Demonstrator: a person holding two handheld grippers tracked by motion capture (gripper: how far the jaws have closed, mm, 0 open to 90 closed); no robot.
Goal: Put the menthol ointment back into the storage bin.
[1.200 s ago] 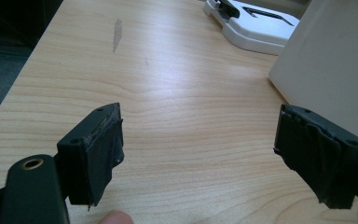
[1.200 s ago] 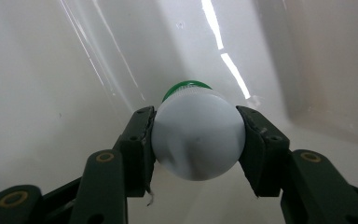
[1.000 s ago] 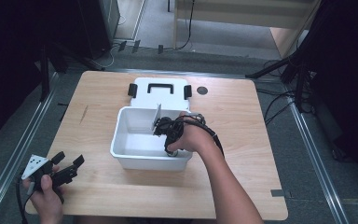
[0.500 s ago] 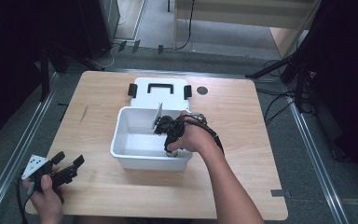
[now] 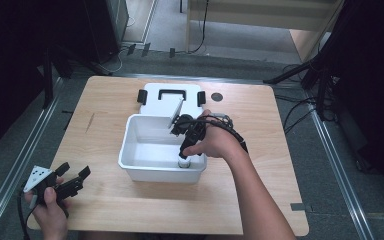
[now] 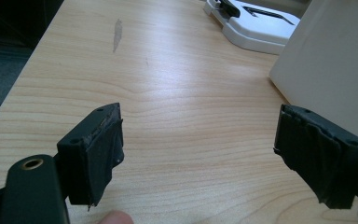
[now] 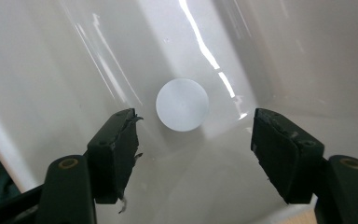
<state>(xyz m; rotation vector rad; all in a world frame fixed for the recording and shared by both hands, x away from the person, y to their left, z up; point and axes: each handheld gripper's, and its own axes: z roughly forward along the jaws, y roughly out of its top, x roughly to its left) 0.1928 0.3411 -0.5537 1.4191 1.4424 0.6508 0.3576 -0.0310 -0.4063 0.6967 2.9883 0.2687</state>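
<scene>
The light wooden surface (image 5: 260, 130) carries a white plastic bin (image 5: 150, 172) ahead-right of the left tongs (image 5: 72, 182), with its white lid (image 5: 170, 97) flat beyond.

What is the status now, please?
Right gripper just opening, nothing between fingers. Small white round cap inside white plastic bin. Left gripper open. Nothing blocking.

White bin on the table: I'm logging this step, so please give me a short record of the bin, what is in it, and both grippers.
bin: white bin, open-topped, on the wooden table
contents: small white round item on the floor of the bin
lid: white lid lying behind the bin
right gripper: inside the bin above the item, jaws have just been opening, nothing between them
left gripper: open over bare table, holding nothing
</scene>
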